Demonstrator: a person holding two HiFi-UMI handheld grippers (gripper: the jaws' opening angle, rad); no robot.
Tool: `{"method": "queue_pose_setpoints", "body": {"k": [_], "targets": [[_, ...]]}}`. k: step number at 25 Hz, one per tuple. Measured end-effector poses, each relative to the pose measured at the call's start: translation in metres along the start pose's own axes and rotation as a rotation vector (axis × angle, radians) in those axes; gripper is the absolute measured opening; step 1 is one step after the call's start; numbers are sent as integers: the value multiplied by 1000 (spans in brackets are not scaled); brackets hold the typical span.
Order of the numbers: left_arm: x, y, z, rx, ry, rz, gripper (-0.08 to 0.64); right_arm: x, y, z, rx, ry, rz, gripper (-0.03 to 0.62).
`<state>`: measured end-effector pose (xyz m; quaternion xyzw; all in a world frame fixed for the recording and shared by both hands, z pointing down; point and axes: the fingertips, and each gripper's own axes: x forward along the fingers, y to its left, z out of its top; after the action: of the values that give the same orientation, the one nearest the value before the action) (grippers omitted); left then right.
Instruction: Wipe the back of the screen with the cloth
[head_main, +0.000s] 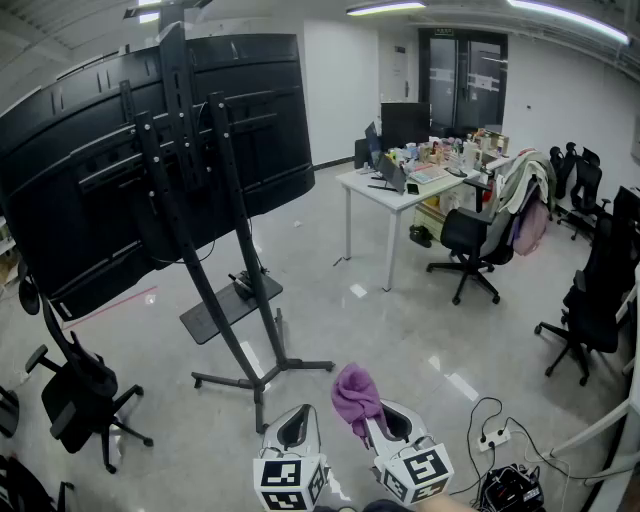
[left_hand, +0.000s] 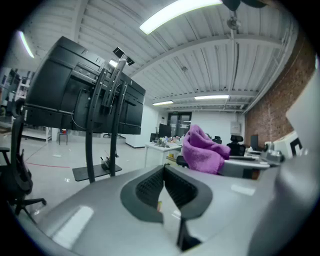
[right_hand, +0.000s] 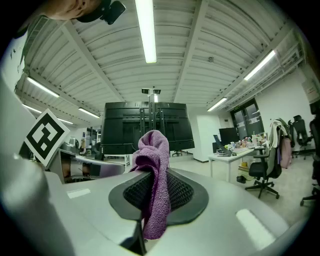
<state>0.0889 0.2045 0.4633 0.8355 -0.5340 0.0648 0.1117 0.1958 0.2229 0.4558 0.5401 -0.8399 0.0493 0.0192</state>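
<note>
**A:** Where's the cloth right now?

**B:** The purple terry cloth (head_main: 356, 398) is pinched in the jaws of the right gripper (right_hand: 157, 175). A bunch of it stands above the pads and a tail hangs below. The left gripper (left_hand: 164, 170) has its jaws pressed together with nothing between them.

**A:** And the screen?

**B:** The large black curved screen (head_main: 120, 150) shows us its back. It sits on a black metal floor stand (head_main: 215, 290), up and to the left, well apart from both grippers. Nothing touches it yet, so I'd call this the approach.

**A:** How should the wipe be done?

**B:** Step in and lift the right gripper so the bunched top of the cloth meets the panel first, not the hard jaw tips. Only a narrow fold seems to be gripped, and I'd guess a hard drag could pull it free. Press lightly and make long passes along the curve. Work around the stand's uprights and crossbars, since snagging there is the main risk. If the screen rocks, the left gripper could open and steady an upright.
</note>
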Motion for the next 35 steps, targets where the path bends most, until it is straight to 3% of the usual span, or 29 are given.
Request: {"method": "queue_pose_setpoints", "body": {"k": [4,7,13,17,29,35], "targets": [[-11,28,-2,3,8,60,8,15,22,-6,3,4,57,52],[-22,63,1,-1,-4,148,8,39,45,-8,-24,-2,141,52],[-65,161,-1,-56,-22,359,8,99,130,-15,-56,20,356,52],[-79,235,-2,-74,-18,443,8,153,187,-13,-70,13,446,52],[-97,442,59,-45,-60,512,8,330,336,27,-34,-28,510,52],[-87,522,90,-46,-59,506,8,408,381,55,-50,-82,512,52]]}}
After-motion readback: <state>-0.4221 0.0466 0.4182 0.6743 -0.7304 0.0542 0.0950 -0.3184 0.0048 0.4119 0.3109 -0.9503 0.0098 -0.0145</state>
